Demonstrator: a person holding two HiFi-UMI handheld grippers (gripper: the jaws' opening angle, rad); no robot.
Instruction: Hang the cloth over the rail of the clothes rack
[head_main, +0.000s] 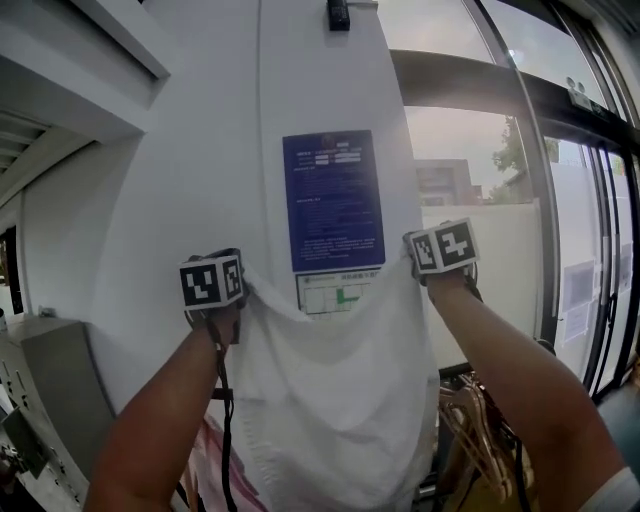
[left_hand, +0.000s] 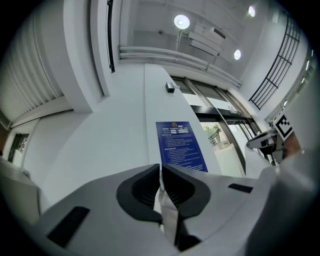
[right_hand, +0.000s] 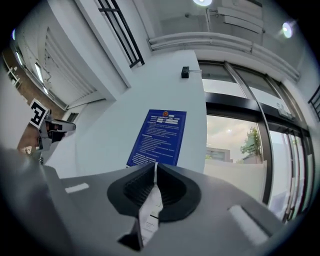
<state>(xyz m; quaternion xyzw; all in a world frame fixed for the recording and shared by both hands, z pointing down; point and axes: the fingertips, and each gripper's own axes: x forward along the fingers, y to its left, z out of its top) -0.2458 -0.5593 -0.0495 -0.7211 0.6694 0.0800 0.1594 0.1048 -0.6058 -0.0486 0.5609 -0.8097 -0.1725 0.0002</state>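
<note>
White cloth (head_main: 335, 400) hangs spread before the wall (head_main: 150, 220) with its blue notice (head_main: 333, 200), top corners pinched by your left gripper (head_main: 238, 292) and right gripper (head_main: 412, 262), both clamped tight on fabric.

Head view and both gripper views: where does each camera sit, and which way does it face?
Head view: on the head, facing the poster; both forearms, left claw, right claw, cloth show.
Left gripper view: on the left claw, looking up along its jaws, shut on cloth.
Right gripper view: on the right claw, likewise.
Shared: poster in all three.
</note>
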